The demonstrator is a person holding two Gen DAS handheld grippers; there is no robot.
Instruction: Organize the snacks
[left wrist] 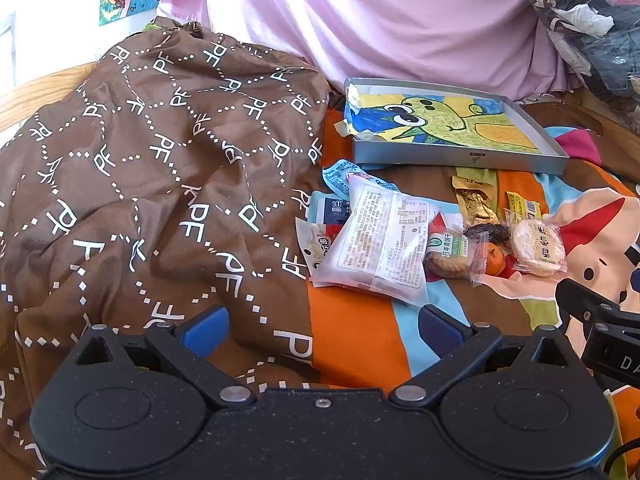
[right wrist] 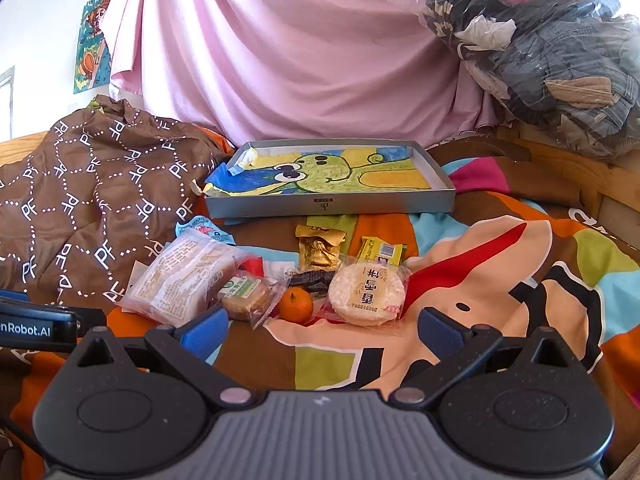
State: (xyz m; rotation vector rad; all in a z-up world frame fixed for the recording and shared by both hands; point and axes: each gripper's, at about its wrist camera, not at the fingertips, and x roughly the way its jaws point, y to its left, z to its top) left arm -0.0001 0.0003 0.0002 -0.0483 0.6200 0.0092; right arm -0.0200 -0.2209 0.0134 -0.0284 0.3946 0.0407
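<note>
The left gripper (left wrist: 323, 330) hangs low over the bedspread (left wrist: 356, 344) with its blue fingers (left wrist: 206, 330) spread wide and nothing between them. The right gripper (right wrist: 323, 330) is likewise wide open and empty, its fingers (right wrist: 440, 334) framing the near edge of the snack pile.

The snacks lie loose on the bedspread in front of a shallow grey tray (right wrist: 332, 205), none of them in it. The tray's floor is covered by a crayon drawing (right wrist: 328, 176) of a green creature, its left end curled up over the rim.

Nearest the left gripper is a big white packet (left wrist: 380, 240), print side up; it covers most of a blue pouch (left wrist: 340, 172) and other wrappers at its left edge, too hidden to identify. To its right sit a wrapped cookie (right wrist: 246, 298), a small orange (right wrist: 295, 305) and a round rice cracker (right wrist: 366, 294) in clear wrap, touching or nearly so. A dark wrapper (right wrist: 312, 280) pokes out between them, mostly buried. Behind stand a gold packet (right wrist: 318, 252) and a yellow packet (right wrist: 382, 252), the latter half hidden by the cracker.

A brown quilt (left wrist: 152, 184) heaps on the left, overlapping the bedspread. A pink curtain (right wrist: 280, 48) hangs behind. A clear bag of clothes (right wrist: 552, 60) is cut off at the right edge.
</note>
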